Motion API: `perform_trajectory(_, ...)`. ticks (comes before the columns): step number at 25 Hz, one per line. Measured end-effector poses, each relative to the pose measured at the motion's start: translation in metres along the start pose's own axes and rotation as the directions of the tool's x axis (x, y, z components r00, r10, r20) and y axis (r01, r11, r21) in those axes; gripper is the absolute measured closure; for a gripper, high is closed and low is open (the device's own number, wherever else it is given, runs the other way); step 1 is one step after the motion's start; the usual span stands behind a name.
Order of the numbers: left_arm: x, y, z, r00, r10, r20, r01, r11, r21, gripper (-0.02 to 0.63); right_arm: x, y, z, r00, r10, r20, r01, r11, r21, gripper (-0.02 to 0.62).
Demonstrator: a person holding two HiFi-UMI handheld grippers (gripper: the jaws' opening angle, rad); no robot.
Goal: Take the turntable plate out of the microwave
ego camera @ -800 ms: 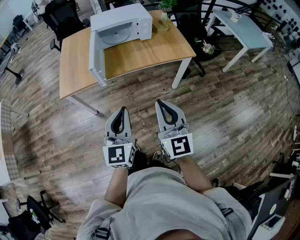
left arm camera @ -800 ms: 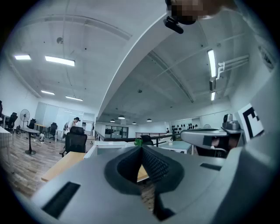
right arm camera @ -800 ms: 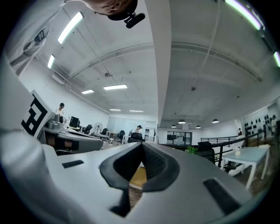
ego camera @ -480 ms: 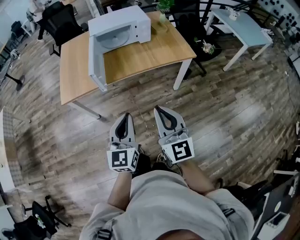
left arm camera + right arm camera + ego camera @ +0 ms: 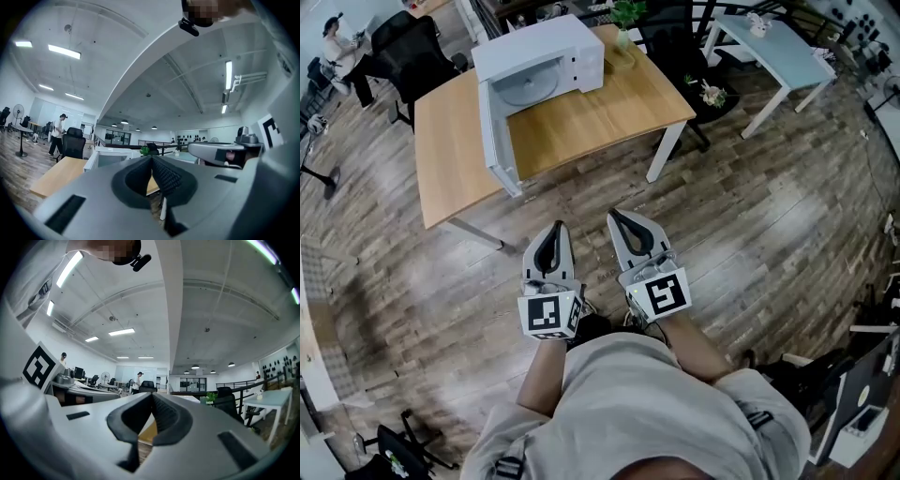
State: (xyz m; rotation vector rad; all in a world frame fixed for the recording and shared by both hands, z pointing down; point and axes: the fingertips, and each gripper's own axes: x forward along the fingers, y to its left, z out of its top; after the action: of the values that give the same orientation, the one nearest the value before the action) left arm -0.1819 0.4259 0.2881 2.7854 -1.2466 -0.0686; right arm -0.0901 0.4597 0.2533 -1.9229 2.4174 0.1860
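The white microwave (image 5: 546, 54) stands at the far end of a wooden table (image 5: 581, 108), its door (image 5: 498, 133) swung wide open to the left. The round glass turntable plate (image 5: 528, 88) lies inside the cavity. Both grippers are held side by side over the floor, well short of the table. My left gripper (image 5: 556, 231) is shut and holds nothing; my right gripper (image 5: 618, 218) is shut and holds nothing too. In the left gripper view the shut gripper (image 5: 151, 158) points level toward the microwave (image 5: 108, 156). In the right gripper view the gripper (image 5: 152, 395) is shut as well.
A light blue table (image 5: 780, 47) stands at the back right. Black office chairs (image 5: 412, 39) sit behind the wooden table, another chair (image 5: 680, 52) at its right end. A small potted plant (image 5: 627, 15) is beside the microwave. A person (image 5: 342, 42) is far left. Wood floor lies between me and the table.
The table and microwave sit slightly closer and more central in the head view. Both grippers stay shut and side by side, shifted a little up the picture.
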Motion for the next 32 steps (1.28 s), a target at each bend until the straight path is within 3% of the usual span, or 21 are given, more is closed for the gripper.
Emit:
perform_trajectory(6, 0.022, 0.029, 0.007, 0.998, -0.065, 0.019, 0.065, 0.998, -0.015, 0.563, 0.036, 0.006, -0.002, 1.000, -0.031, 0.001, 0.031, 1.000, -0.007, 0.578)
perform_trajectory(17, 0.066, 0.053, -0.018, 0.996, -0.075, -0.041, 0.073, 0.997, -0.040, 0.558, 0.077, -0.018, -0.034, 0.997, -0.040, -0.062, 0.041, 0.999, 0.015, 0.545)
perform_trajectory(32, 0.227, 0.063, -0.021, 0.996, -0.033, -0.083, 0.034, 0.999, 0.017, 0.558, 0.173, -0.145, -0.056, 1.000, 0.003, -0.028, 0.000, 0.997, 0.081, 0.541)
